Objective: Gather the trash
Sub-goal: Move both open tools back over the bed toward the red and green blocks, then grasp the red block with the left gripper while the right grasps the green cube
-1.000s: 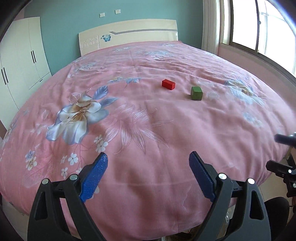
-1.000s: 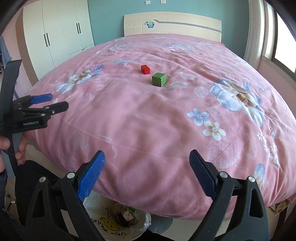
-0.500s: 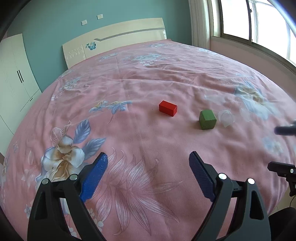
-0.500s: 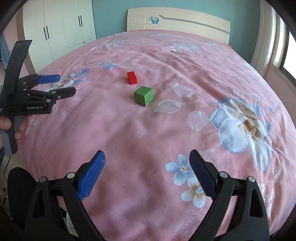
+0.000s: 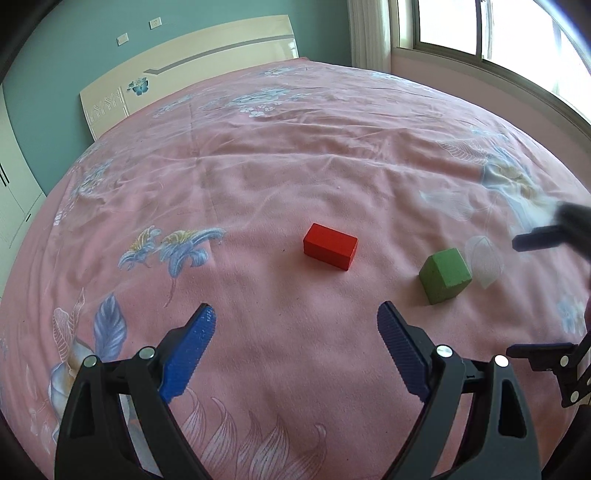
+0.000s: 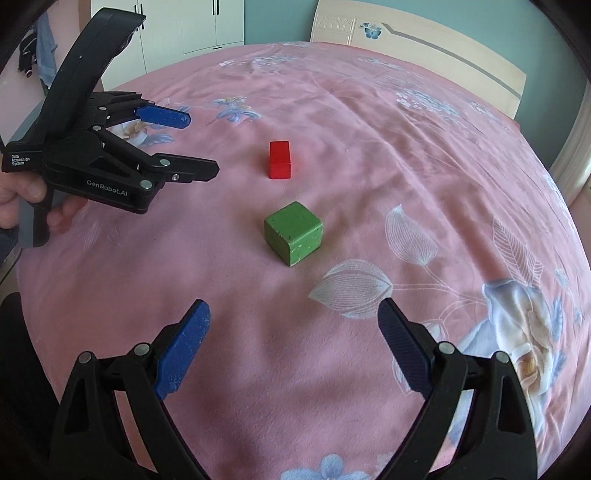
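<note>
Bed [image 5: 258, 177], pink floral cover: carries two blocks, both lying free, untouched by either tool.
Red block [image 5: 330, 246]: oblong, flat on the cover near mid-bed; ahead of the left tool, between its fingers' lines of reach but well apart from them.
Green block [image 6: 293, 232]: cube, just beside the red block and apart from it, nearer the foot of the bed; a printed leaf lies just beside it; ahead of the right tool.
Left tool [image 5: 296, 336]: fingers spread wide, nothing between them; held above the cover, pointing down at it; a hand [image 6: 26, 203] grips its handle.
Right tool [image 6: 294, 330]: fingers spread wide, nothing between them; above the cover.
Headboard [image 5: 192, 66]: cream, butterfly motif; far end.
Window [image 5: 498, 33]: right side in the left view.
</note>
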Demonstrator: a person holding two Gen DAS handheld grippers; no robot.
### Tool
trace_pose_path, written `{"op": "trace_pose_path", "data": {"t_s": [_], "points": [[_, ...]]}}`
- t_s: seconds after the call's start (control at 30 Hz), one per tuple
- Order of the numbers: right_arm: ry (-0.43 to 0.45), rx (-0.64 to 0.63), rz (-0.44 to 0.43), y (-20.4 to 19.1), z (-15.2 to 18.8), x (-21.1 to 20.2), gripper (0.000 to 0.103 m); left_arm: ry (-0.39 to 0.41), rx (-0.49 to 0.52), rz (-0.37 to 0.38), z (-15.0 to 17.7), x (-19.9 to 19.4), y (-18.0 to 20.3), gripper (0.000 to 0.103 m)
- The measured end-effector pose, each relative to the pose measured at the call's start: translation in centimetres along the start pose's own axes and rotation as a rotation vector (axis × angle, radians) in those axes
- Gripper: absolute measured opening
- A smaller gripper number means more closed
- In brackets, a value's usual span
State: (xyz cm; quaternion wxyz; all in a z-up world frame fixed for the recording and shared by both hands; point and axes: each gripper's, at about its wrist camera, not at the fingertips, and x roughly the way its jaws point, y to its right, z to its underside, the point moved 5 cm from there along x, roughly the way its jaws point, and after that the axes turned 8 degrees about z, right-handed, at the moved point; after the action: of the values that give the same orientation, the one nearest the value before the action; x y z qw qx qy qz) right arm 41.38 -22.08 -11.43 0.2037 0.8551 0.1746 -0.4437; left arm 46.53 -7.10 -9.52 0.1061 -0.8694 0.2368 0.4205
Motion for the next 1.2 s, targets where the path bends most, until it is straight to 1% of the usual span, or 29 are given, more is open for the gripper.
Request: {"op": "trace_pose_path", "data": {"t_s": [0.03,0.1,0.2,0.33,0.53,0.6,0.63,0.73,0.8,0.83,0.87,0.93,0.97,1.0,1.03,1.07,1.1,1.13,1.17,1.2], "points": [[0.002,-0.012,-0.011,-0.1,-0.4,0.3,0.09,0.001,0.002,0.0,-0.3,0.2,-0.1,0.091],[-0.005,-0.015,-0.028,0.2,-1.2,1.1,0.081,-0.011,0.011,0.017,-0.7,0.9,-0.3,0.091],[-0.02,-0.025,-0.038,0.4,-2.1,2.3,0.081,-0.018,0.021,0.022,-1.2,1.7,-0.5,0.091],[-0.042,-0.051,-0.051,0.3,-2.5,3.6,0.079,-0.024,0.038,0.033,-1.8,2.6,-0.7,0.091],[-0.044,-0.065,-0.077,0.2,-2.9,4.5,0.079,-0.055,0.061,0.062,-2.4,4.4,-0.3,0.091],[-0.04,-0.077,-0.093,0.1,-3.2,4.7,0.074,-0.066,0.065,0.067,-2.5,5.1,-0.2,0.091],[-0.038,-0.082,-0.094,0.1,-3.3,4.8,0.074,-0.07,0.064,0.071,-2.6,5.4,-0.3,0.091],[-0.038,-0.095,-0.099,0.0,-3.8,5.1,0.068,-0.083,0.059,0.078,-2.8,6.2,-0.4,0.091],[-0.045,-0.102,-0.103,0.0,-3.9,5.3,0.062,-0.084,0.074,0.088,-3.0,6.5,-0.1,0.091],[-0.042,-0.109,-0.1,0.0,-4.1,5.4,0.061,-0.086,0.079,0.088,-3.0,6.6,0.0,0.091],[-0.044,-0.112,-0.102,0.0,-4.1,5.5,0.057,-0.088,0.082,0.092,-3.1,6.7,0.1,0.091],[-0.044,-0.117,-0.101,0.0,-4.2,5.6,0.054,-0.09,0.083,0.095,-3.2,6.9,0.3,0.088],[-0.042,-0.119,-0.107,-0.1,-4.2,5.5,0.051,-0.093,0.083,0.102,-3.1,7.1,0.3,0.082],[-0.041,-0.123,-0.111,-0.2,-4.2,5.5,0.049,-0.098,0.084,0.117,-3.1,7.2,0.4,0.075],[-0.038,-0.126,-0.106,-0.3,-4.0,5.4,0.048,-0.1,0.082,0.12,-3.1,7.2,0.5,0.073],[-0.036,-0.129,-0.109,-0.4,-4.0,5.3,0.042,-0.098,0.081,0.12,-3.1,7.2,0.5,0.064],[-0.035,-0.136,-0.112,-0.5,-4.1,5.4,0.041,-0.097,0.083,0.125,-3.2,7.1,0.6,0.055],[-0.033,-0.142,-0.106,-0.7,-4.1,5.3,0.04,-0.095,0.082,0.124,-3.2,7.0,0.6,0.051],[-0.033,-0.14,-0.107,-0.8,-4.1,5.3,0.039,-0.097,0.084,0.127,-3.1,7.0,0.7,0.044],[-0.032,-0.142,-0.103,-0.8,-4.1,5.3,0.039,-0.099,0.089,0.13,-3.1,7.0,0.9,0.043]]}}
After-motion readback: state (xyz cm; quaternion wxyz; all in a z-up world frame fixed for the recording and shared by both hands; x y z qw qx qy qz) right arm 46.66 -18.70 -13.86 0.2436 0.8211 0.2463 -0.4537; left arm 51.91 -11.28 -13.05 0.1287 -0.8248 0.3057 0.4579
